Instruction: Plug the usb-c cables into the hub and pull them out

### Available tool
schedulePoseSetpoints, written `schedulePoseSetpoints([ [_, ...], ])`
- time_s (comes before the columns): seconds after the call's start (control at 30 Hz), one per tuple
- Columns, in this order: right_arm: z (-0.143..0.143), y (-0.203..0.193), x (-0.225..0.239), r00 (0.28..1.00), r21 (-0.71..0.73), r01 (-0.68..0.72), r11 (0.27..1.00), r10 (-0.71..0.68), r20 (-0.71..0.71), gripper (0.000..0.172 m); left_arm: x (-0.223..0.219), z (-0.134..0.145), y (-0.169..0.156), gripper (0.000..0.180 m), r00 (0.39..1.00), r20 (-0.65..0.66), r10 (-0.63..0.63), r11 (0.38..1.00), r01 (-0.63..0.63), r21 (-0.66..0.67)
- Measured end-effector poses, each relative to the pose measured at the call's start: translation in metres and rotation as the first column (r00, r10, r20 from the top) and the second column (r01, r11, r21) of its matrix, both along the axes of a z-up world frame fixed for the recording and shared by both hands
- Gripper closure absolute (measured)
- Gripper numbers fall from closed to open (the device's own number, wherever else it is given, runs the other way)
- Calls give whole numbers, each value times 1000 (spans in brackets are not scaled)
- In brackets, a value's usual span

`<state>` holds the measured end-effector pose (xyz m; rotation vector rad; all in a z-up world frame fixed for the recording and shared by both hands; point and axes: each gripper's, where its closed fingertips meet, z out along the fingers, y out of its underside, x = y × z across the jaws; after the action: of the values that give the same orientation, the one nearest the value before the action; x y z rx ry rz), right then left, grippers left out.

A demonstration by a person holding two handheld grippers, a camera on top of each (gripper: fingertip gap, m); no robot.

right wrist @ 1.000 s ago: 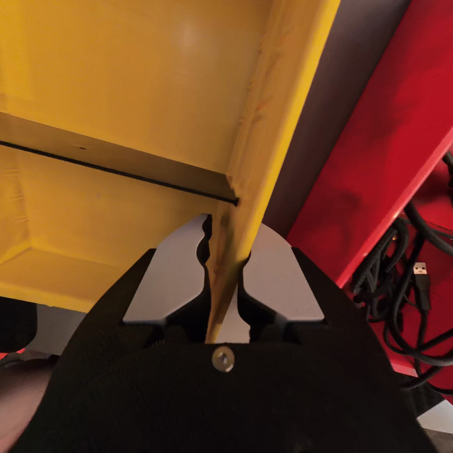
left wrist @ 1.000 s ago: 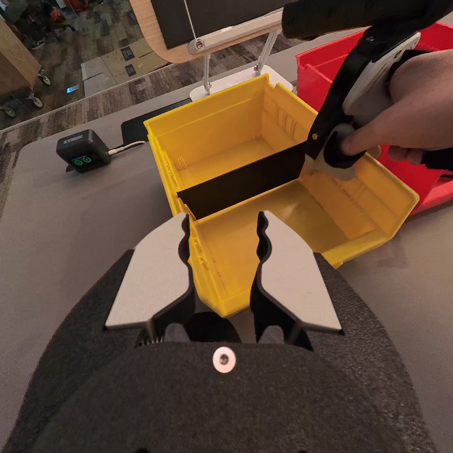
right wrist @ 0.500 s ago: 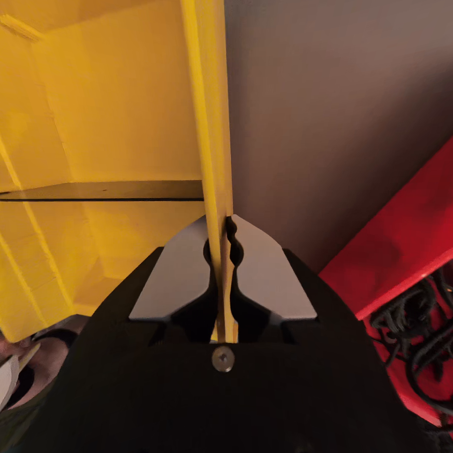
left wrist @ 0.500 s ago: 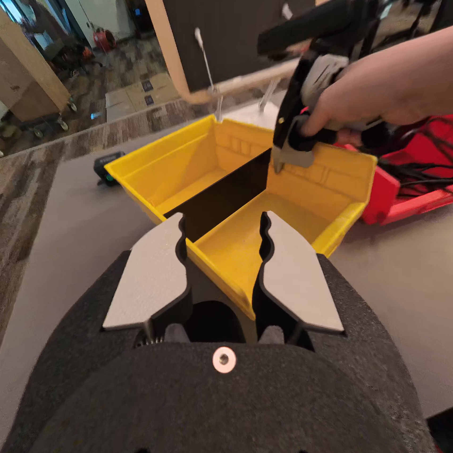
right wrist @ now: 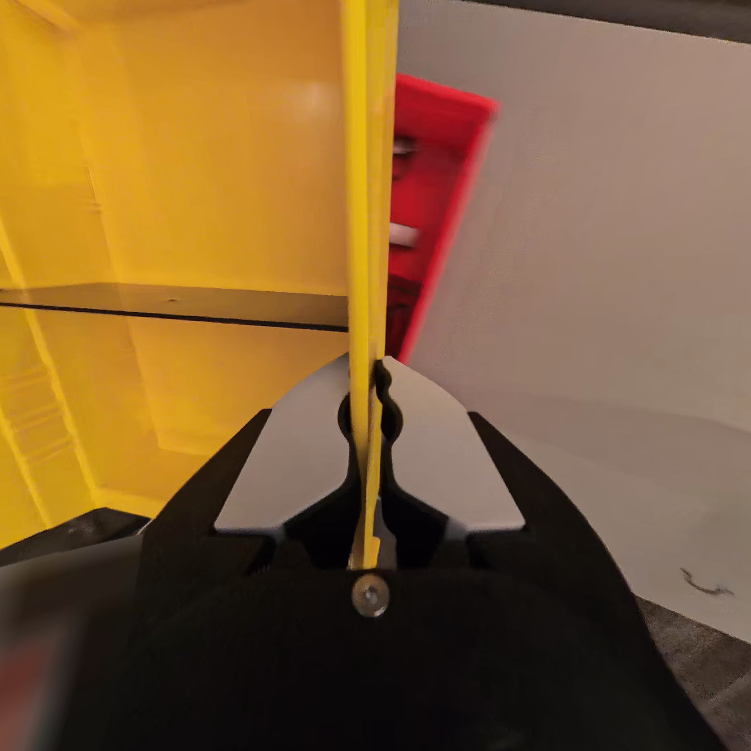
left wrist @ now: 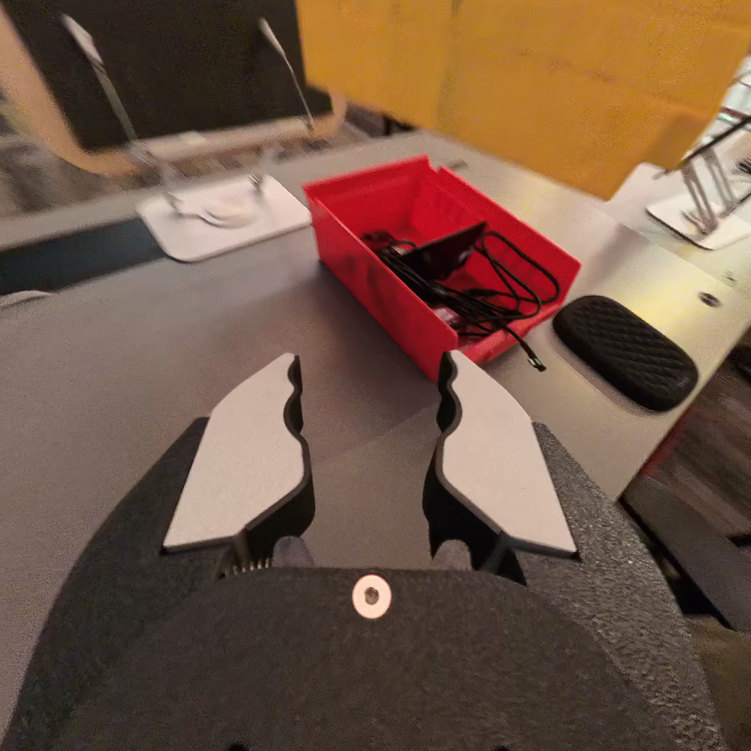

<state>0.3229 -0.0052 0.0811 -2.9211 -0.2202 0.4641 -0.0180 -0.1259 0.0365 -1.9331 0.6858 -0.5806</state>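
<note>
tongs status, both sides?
Left tongs: open, nothing held, over the table.
Right tongs: closed on the yellow bin's wall.

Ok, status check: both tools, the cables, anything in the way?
Left tool open, nothing between its fingers. Right tool clamped on yellow bin wall, bin lifted. Cables tangled in red bin. No hub identified. Table ahead clear.
</note>
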Motion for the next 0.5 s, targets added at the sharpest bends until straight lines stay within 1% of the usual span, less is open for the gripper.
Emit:
schedulePoseSetpoints([
  [0.07, -8, -14, 70, 996, 36, 89, 995, -90, 20, 167, 33, -26, 22, 124, 994, 10, -111, 983, 111, -148],
  [0.13, -24, -29, 131, 982, 63, 187, 980, -189, 23, 166, 67, -43, 41, 128, 979, 60, -195, 933, 204, -295],
  [0.17, -35, -38, 157, 974, 75, 223, 972, -225, 25, 166, 81, -52, 52, 129, 975, 61, -212, 908, 219, -356],
  [0.23, -60, -53, 199, 954, 89, 298, 951, -300, 10, 166, 103, -69, 67, 125, 970, 9, -242, 865, 220, -451],
  [0.27, -74, -59, 215, 943, 90, 332, 939, -333, -4, 165, 112, -77, 72, 122, 967, -22, -254, 845, 211, -491],
  [0.33, -104, -69, 240, 917, 89, 398, 913, -396, -33, 165, 133, -85, 75, 123, 954, -47, -295, 807, 223, -547],
  [0.43, -144, -79, 259, 890, 74, 455, 888, -450, -73, 165, 147, -105, 75, 125, 920, -140, -367, 717, 184, -672],
  [0.47, -155, -80, 261, 885, 72, 464, 883, -459, -80, 164, 146, -114, 74, 128, 897, -191, -398, 684, 151, -714],
  [0.5, -165, -81, 261, 883, 73, 467, 881, -461, -86, 164, 142, -124, 73, 142, 860, -261, -438, 658, 109, -745],
])
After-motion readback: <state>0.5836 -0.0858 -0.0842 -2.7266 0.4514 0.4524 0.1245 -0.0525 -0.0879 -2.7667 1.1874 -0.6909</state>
